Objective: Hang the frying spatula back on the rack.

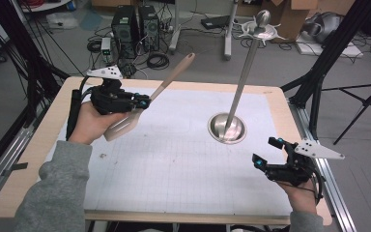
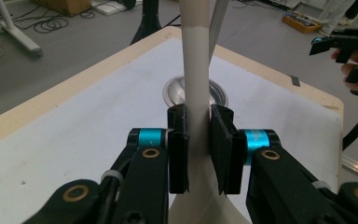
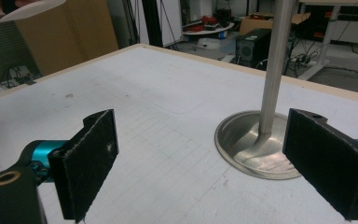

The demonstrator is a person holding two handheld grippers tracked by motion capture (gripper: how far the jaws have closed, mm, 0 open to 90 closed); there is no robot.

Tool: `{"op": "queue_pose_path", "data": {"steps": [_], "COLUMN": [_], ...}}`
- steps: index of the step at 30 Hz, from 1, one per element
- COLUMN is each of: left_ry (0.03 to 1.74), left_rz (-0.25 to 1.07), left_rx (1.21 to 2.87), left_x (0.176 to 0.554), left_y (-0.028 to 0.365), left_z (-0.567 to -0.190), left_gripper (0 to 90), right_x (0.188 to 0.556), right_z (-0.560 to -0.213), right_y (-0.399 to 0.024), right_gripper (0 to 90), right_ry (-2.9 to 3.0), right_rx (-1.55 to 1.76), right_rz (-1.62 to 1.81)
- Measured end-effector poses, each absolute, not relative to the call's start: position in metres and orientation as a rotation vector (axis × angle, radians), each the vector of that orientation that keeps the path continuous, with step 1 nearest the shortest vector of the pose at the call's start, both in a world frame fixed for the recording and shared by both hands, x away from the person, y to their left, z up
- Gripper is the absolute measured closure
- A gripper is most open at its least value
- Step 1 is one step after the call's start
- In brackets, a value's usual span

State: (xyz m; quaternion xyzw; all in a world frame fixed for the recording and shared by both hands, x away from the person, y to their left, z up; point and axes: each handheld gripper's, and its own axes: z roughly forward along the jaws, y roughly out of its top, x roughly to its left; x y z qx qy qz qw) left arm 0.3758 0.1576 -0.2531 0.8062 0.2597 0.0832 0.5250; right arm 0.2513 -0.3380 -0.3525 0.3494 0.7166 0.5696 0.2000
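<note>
Left gripper (image 1: 142,102) over at the table's far left, clamped on a beige spatula (image 1: 147,96), held up off the white mat (image 1: 174,159). Pads pinching right where the flat blade narrows into the handle, blade end back toward the hand, long handle sticking up and away toward the far edge. Looks light and stiff, probably plastic or silicone, smooth enough to swivel in the pads with that much handle hanging out. Gripping closer to the middle of the handle would likely balance better. Further right, a metal stand (image 1: 227,128) with a round dished base, tall pole and hooks on top. Then right gripper (image 1: 265,152) near the table's right edge, jaws wide apart, holding nothing.
</note>
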Motion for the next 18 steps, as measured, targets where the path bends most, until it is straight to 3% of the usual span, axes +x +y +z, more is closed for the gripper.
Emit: {"op": "queue_pose_path", "data": {"steps": [18], "left_ry": [0.543], "left_rz": [0.190], "left_rx": [1.899], "left_x": [0.373], "left_y": [0.143], "left_z": [-0.230], "left_gripper": [77.1], "right_x": [0.250], "right_z": [-0.353], "right_y": [-0.338], "right_gripper": [9.1], "right_ry": [1.999], "right_rx": [0.956], "right_rz": [1.605]}}
